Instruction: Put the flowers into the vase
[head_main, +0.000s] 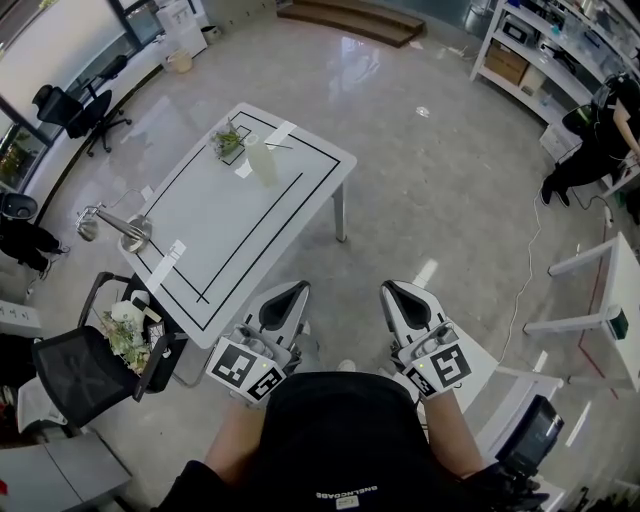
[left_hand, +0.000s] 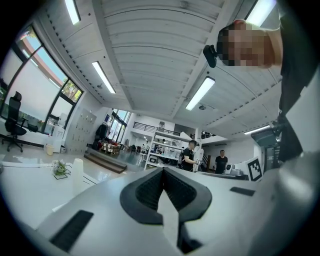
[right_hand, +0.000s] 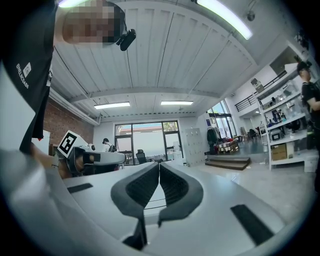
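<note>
Both ribbed-padded jaws are closed and empty: left gripper (head_main: 298, 288), right gripper (head_main: 392, 288), near the glossy white table (head_main: 235, 225).

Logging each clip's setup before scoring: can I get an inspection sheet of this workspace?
Surface: white table with black outlines and tape strips.
Job's things: flowers and pale vase side by side at its far end.
Clutter: metal lamp-like fixture at the left edge; black chair holding greenery.
Grippers: left gripper and right gripper shut, empty, short of the table.
Cables: thin cable on the floor, right.
Surroundings: shelves, office chair, a person.
</note>
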